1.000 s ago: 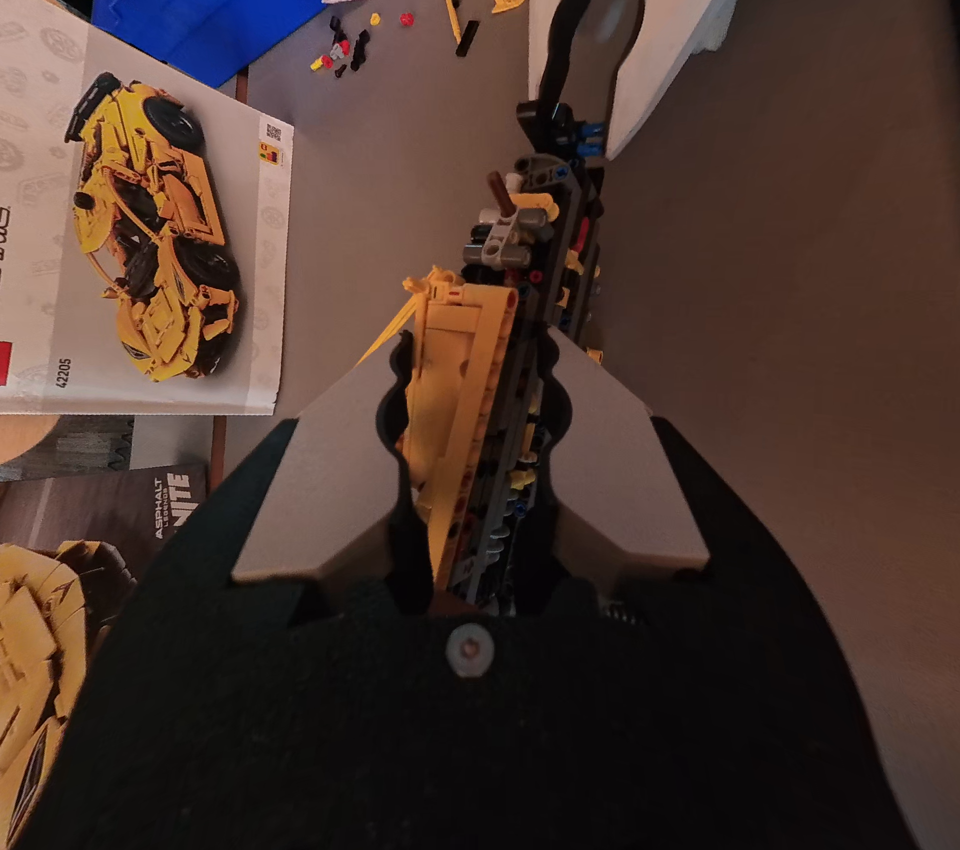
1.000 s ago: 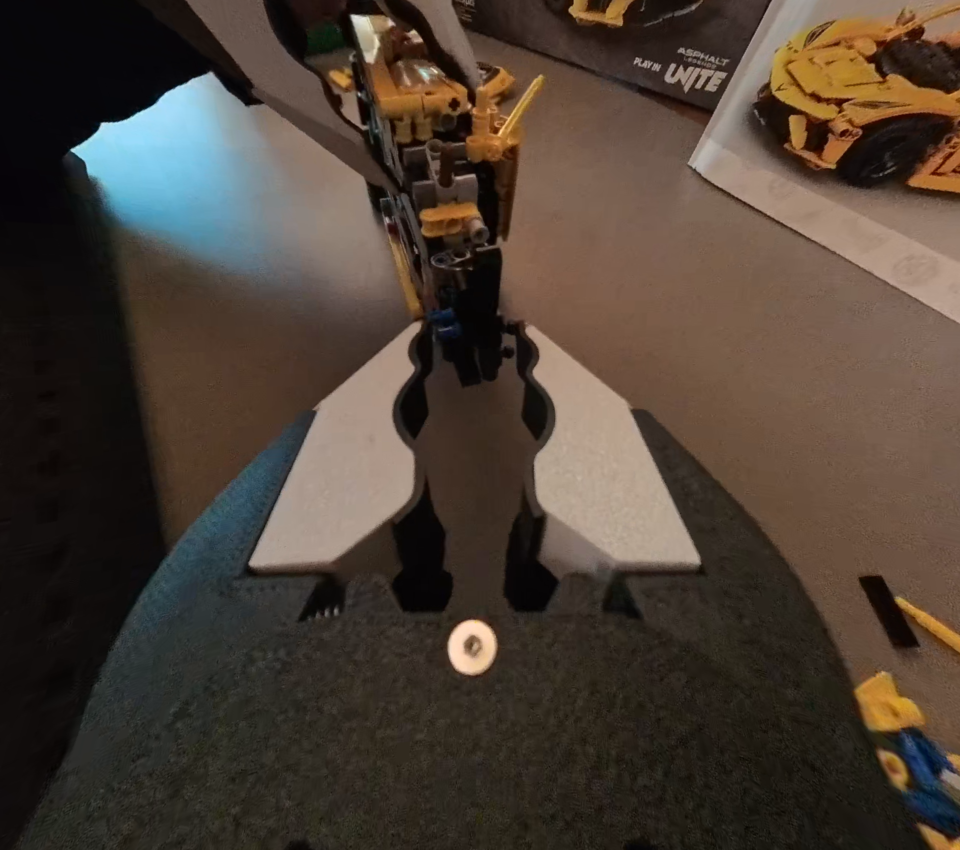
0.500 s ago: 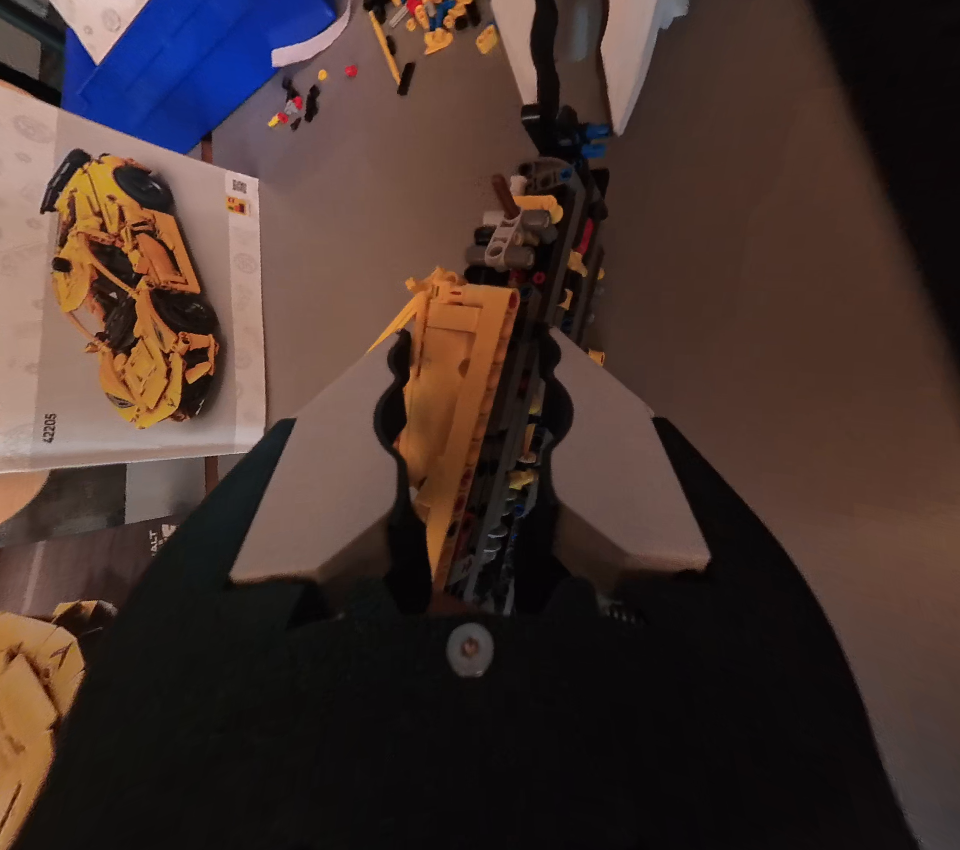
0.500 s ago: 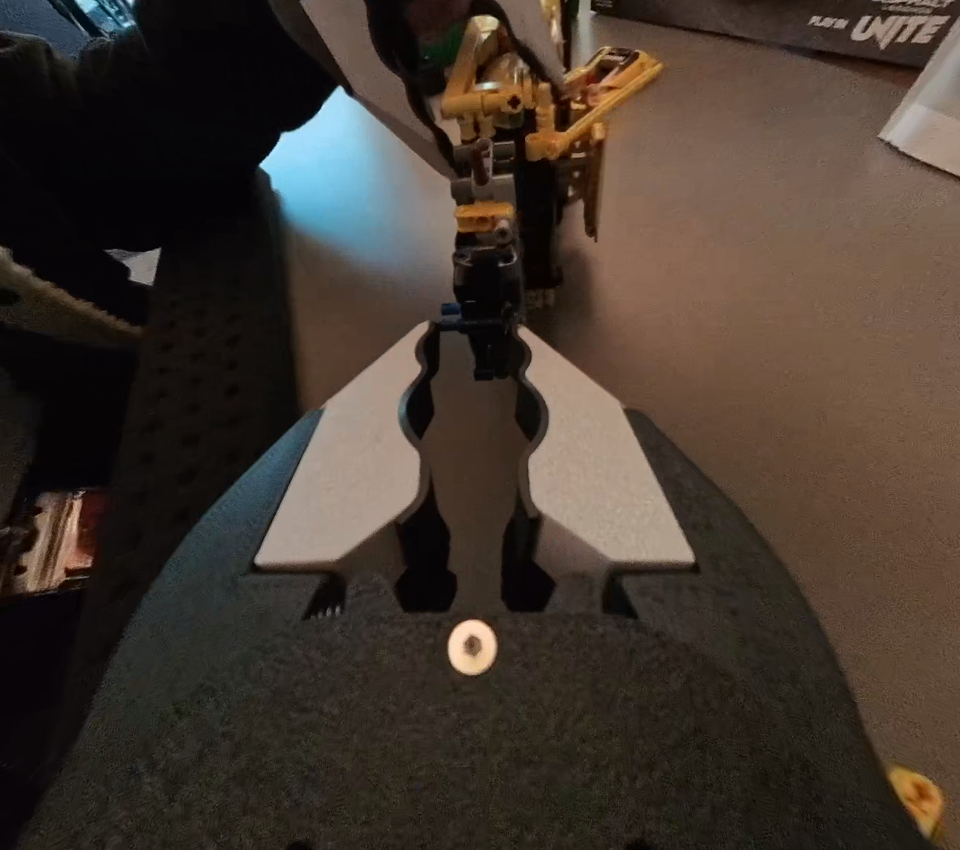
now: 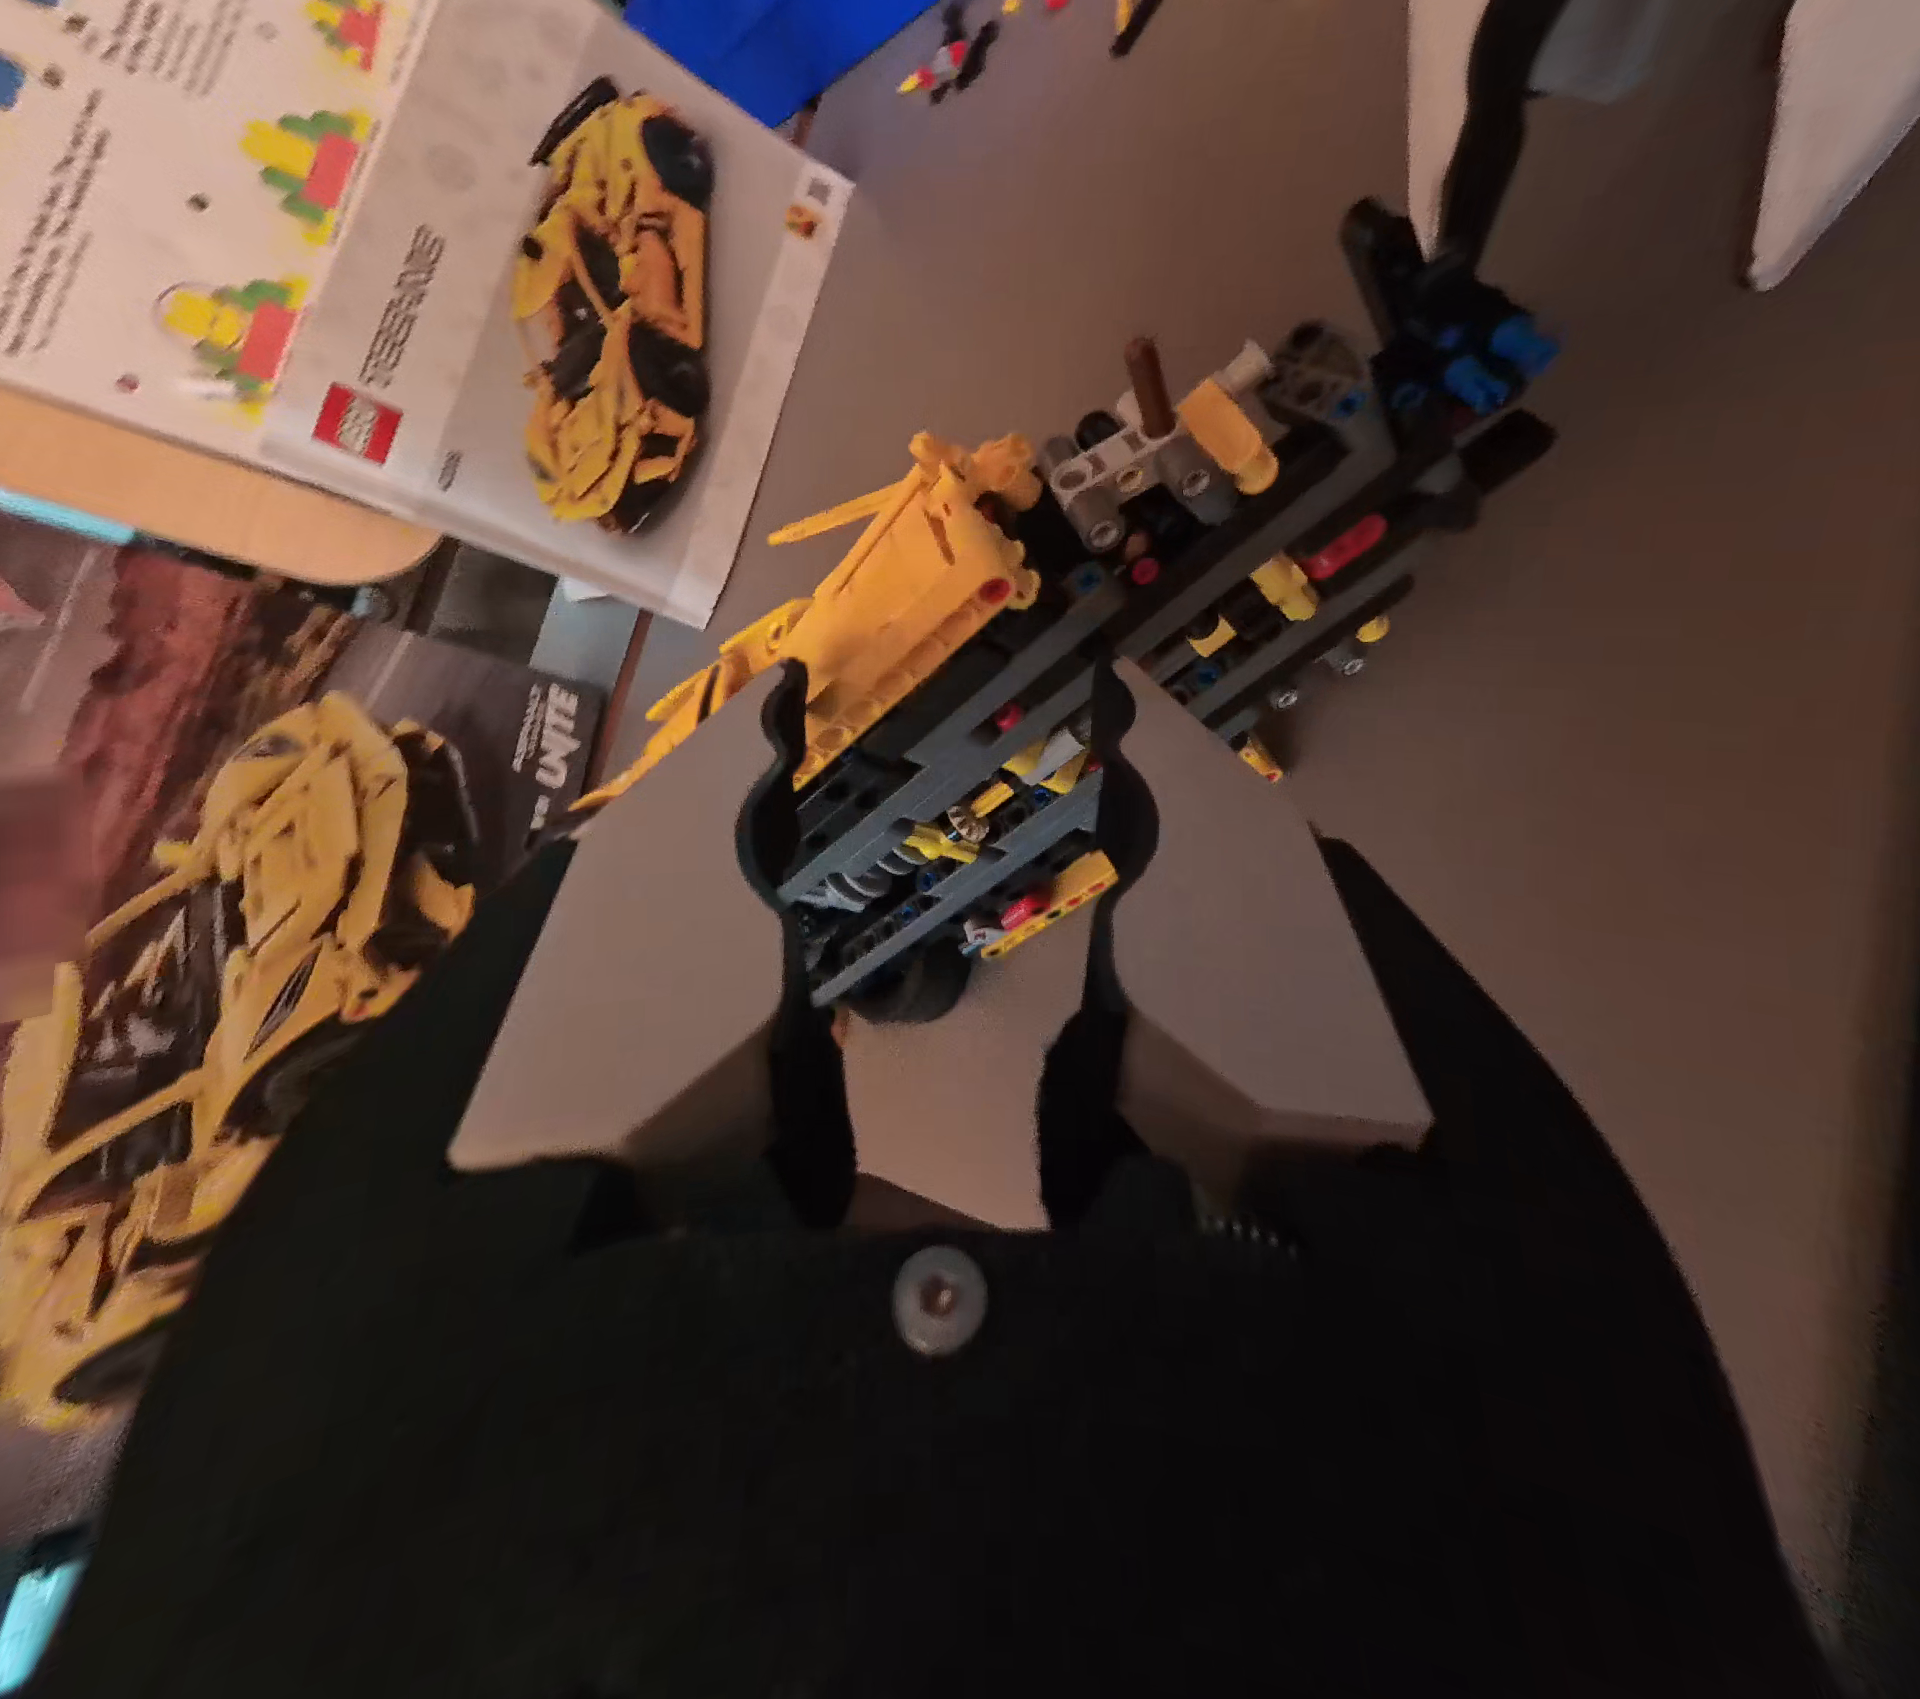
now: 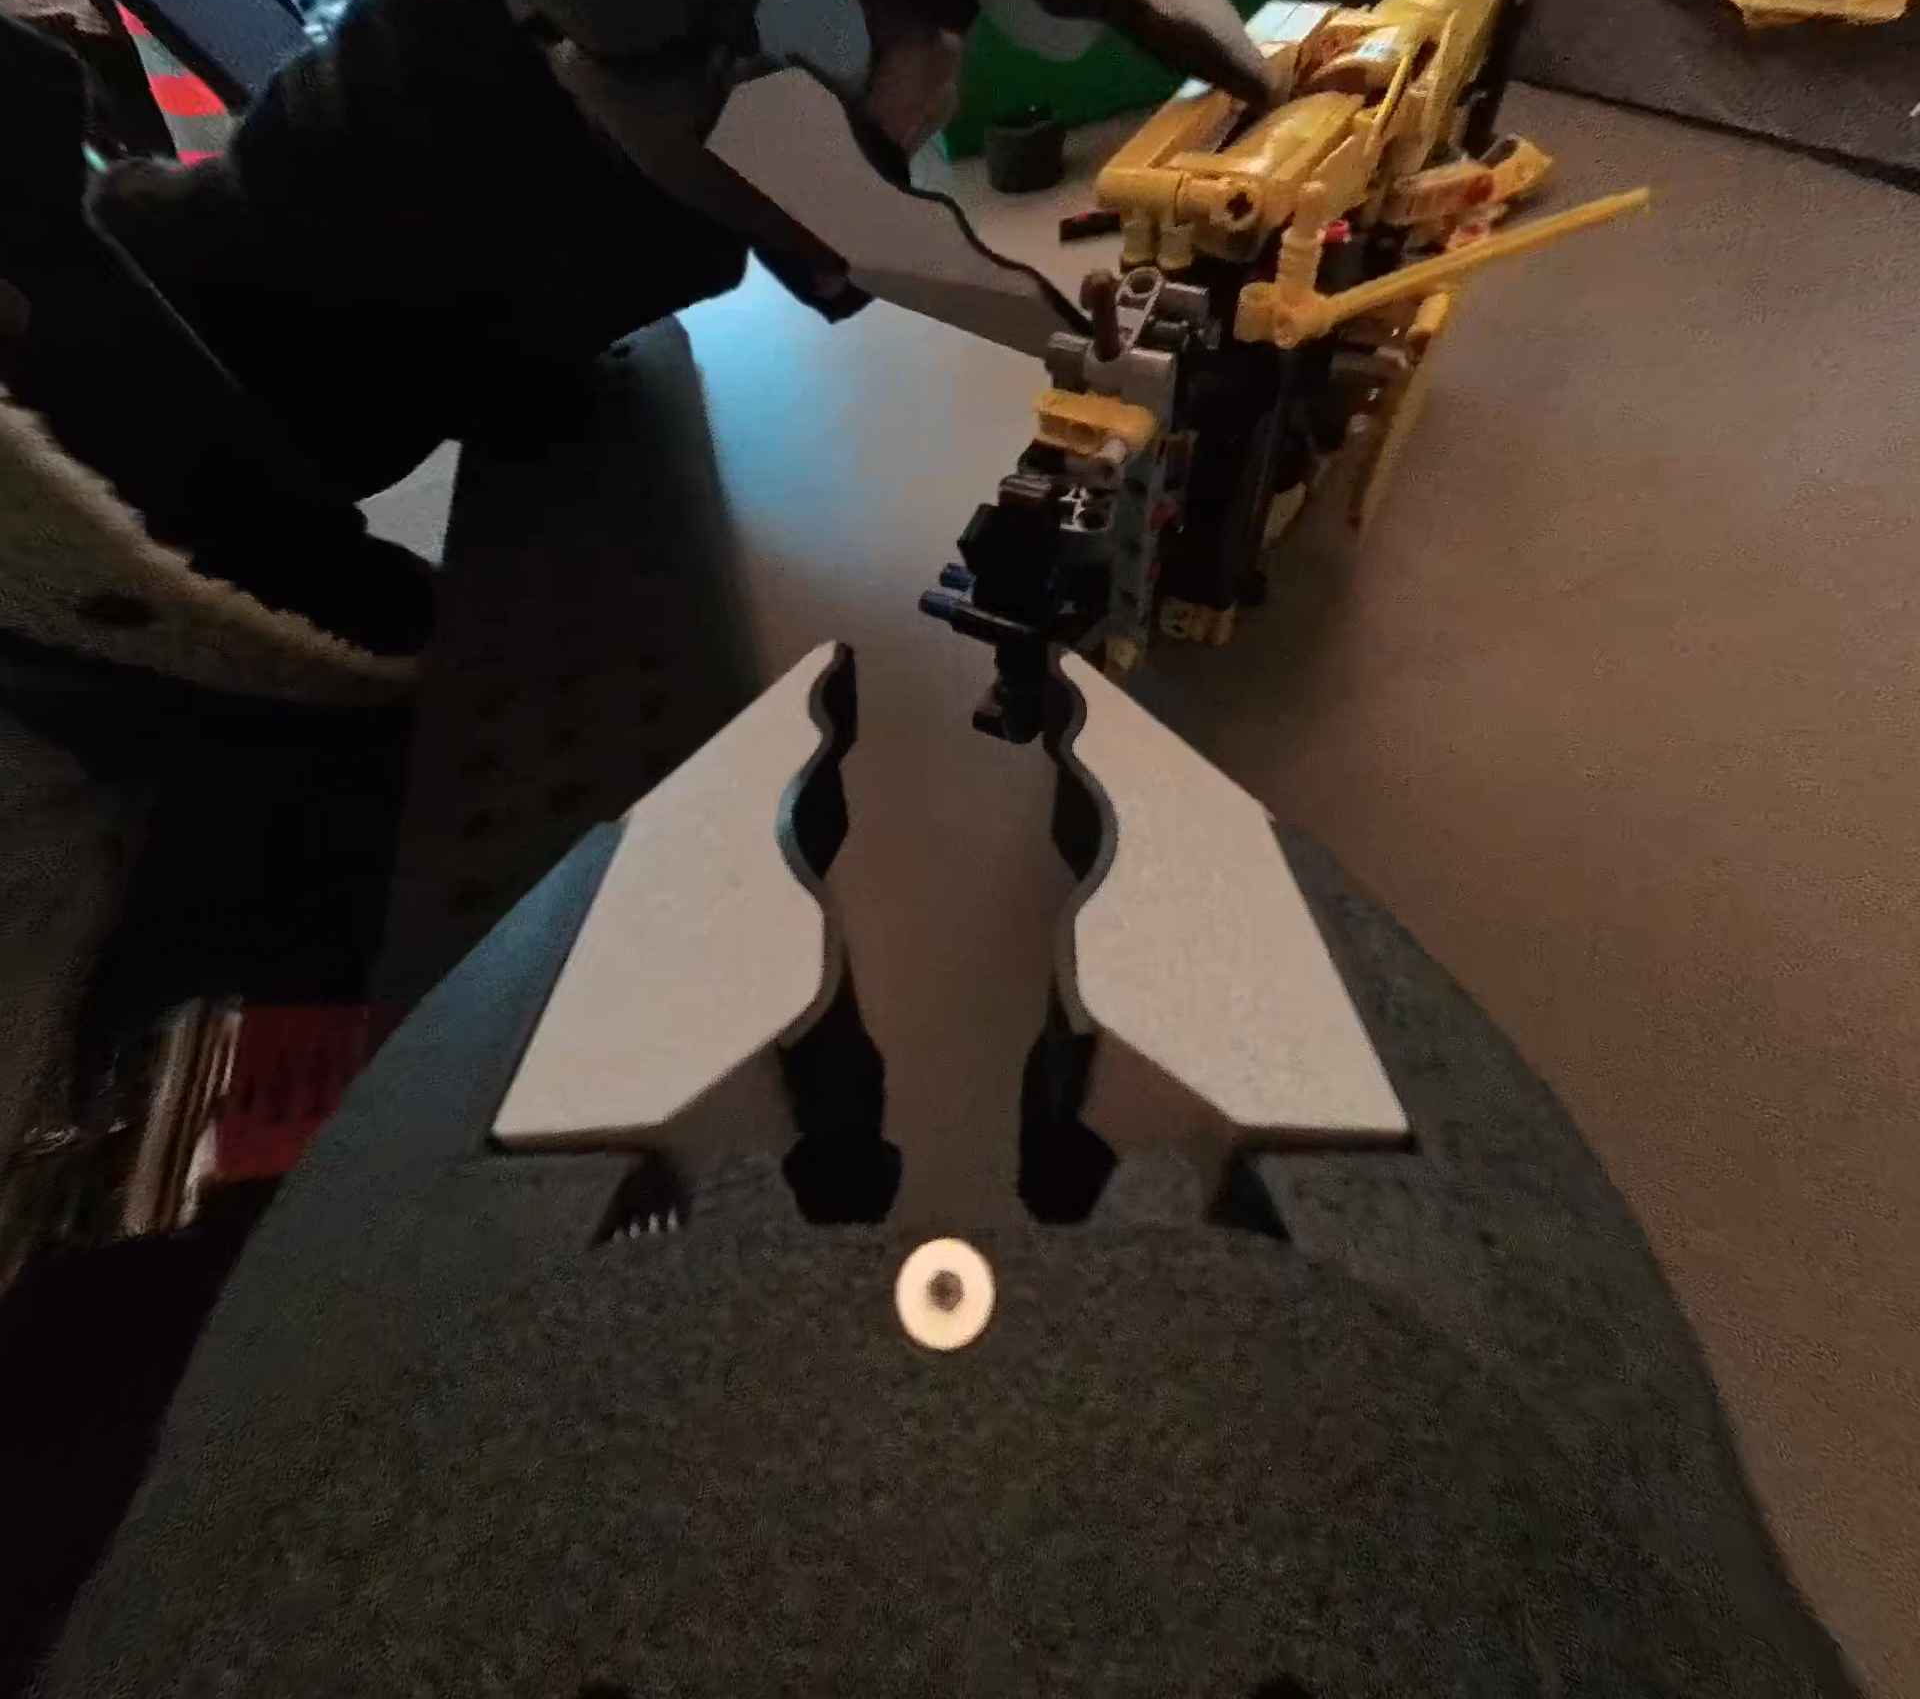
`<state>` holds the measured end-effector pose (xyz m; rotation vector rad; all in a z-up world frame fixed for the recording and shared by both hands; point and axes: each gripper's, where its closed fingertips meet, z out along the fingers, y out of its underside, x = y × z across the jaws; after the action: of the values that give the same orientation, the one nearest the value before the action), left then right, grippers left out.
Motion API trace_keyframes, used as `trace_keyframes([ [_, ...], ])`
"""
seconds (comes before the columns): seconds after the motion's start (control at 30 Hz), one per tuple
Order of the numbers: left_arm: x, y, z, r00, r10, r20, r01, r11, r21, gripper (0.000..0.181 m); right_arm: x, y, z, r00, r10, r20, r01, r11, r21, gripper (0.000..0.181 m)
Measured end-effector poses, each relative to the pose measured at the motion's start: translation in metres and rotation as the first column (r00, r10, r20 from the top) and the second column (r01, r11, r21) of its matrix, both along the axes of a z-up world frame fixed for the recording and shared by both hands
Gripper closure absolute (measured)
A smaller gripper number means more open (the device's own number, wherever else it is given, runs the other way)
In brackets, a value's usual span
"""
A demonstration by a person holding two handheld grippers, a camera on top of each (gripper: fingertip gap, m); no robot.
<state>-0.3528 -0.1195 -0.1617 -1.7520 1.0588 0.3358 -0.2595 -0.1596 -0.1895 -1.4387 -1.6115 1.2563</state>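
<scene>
On the grey table [image 5: 1558, 818], past the instruction booklet [image 5: 582, 299], the left gripper [image 5: 940, 776] has its fingers spread around the yellow brick car chassis [image 5: 1039, 641] (whether they grip it I cannot tell), while the right gripper [image 6: 951, 693] hangs parted at its black end

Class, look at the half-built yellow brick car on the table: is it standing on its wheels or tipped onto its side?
Tipped onto its side: the half-built car stands on edge, its dark underframe facing the left gripper.
</scene>
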Motion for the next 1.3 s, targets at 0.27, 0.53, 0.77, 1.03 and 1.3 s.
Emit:
trace_keyframes([
  [0.27, -0.012, -0.016, 0.002, 0.987, 0.163, 0.008, -0.163, 0.986, 0.036, 0.125, -0.005, -0.016, 0.001, 0.993, 0.12, -0.004, -0.12, 0.992, -0.027, 0.149],
  [0.53, -0.011, -0.021, 0.007, 0.961, 0.272, 0.056, -0.273, 0.962, 0.022, 0.139, 0.003, 0.004, -0.003, 0.934, 0.323, 0.155, -0.349, 0.917, 0.194, 0.15],
  [0.77, 0.068, -0.056, 0.012, 0.86, 0.075, 0.505, -0.018, 0.993, -0.118, 0.15, -0.013, -0.003, 0.027, 0.825, 0.561, -0.073, -0.547, 0.824, 0.15, 0.16],
  [1.03, 0.085, -0.043, -0.004, 0.839, 0.024, 0.544, 0.048, 0.992, -0.117, 0.16, -0.019, -0.01, 0.02, 0.811, 0.571, -0.129, -0.554, 0.82, 0.142, 0.173],
  [1.3, 0.086, -0.037, -0.013, 0.894, 0.003, 0.447, 0.023, 0.998, -0.052, 0.169, -0.015, -0.006, 0.017, 0.794, 0.595, -0.127, -0.591, 0.804, 0.074, 0.174],
])
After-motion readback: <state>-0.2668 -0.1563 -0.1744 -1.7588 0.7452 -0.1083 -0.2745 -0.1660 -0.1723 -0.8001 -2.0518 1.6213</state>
